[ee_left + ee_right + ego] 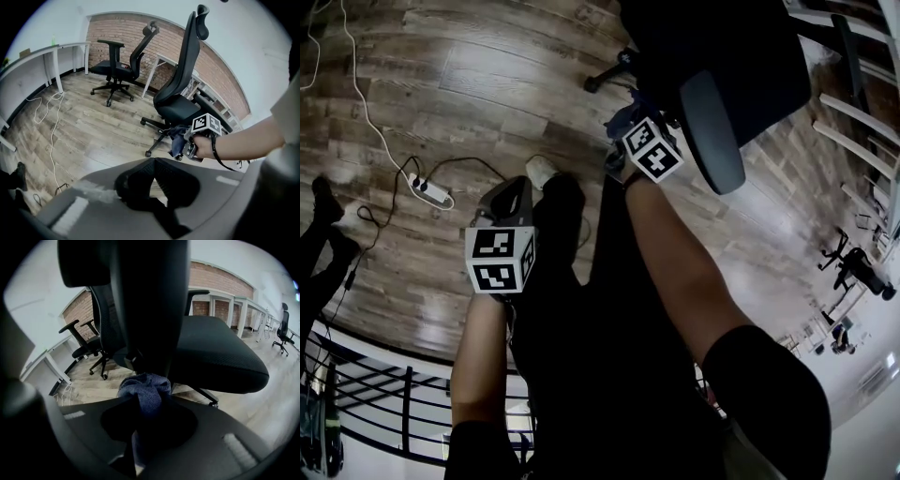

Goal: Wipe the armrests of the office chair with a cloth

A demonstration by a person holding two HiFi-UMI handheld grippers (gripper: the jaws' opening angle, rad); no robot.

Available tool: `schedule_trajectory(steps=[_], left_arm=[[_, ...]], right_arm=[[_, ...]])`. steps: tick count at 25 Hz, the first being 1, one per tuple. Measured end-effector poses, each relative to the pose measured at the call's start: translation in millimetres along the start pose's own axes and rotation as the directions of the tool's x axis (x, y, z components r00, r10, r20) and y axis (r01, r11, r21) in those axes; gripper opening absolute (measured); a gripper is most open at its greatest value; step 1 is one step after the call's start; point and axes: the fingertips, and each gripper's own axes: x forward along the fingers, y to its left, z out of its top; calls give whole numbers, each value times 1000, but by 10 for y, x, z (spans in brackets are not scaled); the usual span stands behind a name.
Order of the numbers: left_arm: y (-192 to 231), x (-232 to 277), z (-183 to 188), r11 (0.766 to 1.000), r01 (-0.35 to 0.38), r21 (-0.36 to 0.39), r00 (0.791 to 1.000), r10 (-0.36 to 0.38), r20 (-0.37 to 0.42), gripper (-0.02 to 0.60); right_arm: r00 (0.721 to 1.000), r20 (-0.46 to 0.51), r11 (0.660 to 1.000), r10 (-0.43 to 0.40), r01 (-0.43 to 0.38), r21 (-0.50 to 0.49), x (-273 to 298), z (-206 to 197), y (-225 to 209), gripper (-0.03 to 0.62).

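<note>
The left hand-held gripper (pixel 152 161) is held low, close to the body. Its jaws are closed together with nothing in them. The right arm (pixel 680 267) reaches out farther ahead. The right hand-held gripper (pixel 145 404) pinches a blue cloth (pixel 143 387) between its jaws.

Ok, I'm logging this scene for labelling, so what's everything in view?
black office chair with headrest: one, black, nearest, just ahead
other black office chairs: at least two, black, farther off
crumpled blue cloth: one, blue, close to the nearest chair
white power strip: one, white, on the wooden floor
white desks: at least two, white, at the room's edges
left gripper: one, grey, shut, empty
right gripper: one, grey, shut on the cloth
person's forearms: two, behind the grippers
</note>
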Motion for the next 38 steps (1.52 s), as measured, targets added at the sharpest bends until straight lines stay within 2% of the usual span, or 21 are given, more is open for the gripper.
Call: schedule_trajectory(steps=[3,7,14,21,24,27,29,34,38], left_arm=[[-106,-39,116,1000,8,21,1000,-8,15,5],[-200,-131,183,999,8,43,1000,-9,17,5],[-393,-391,394,996,5,87,999,-9,40,5],[-710,-737,658,988,17,152,998,-27,60,5],[-869,-801,854,979,30,202,996,-46,74,5],[-1034,-850,1078,971,34,235,993,-60,104,5],[-1143,-880,1305,968,21,250,987,-61,152,5],[-1368,-936,1789,971,8,240,967,-69,247,5],[-1656,-906,2018,963,37,266,957,-111,268,5]], right_arm=[[1000,23,1000,4,-5,20,-147,90,-20,77],[999,40,1000,28,-28,0,-374,175,44,75],[985,118,992,127,-129,10,-1008,476,253,75],[973,84,976,215,-215,-11,-1808,426,263,75],[953,114,959,282,-276,-64,-2149,609,339,75],[930,124,928,347,-321,-187,-2364,876,400,77],[918,111,902,381,-343,-262,-2437,1080,396,77],[897,158,873,413,-341,-349,-2689,1604,272,77],[872,220,850,438,-321,-418,-2888,1973,233,77]])
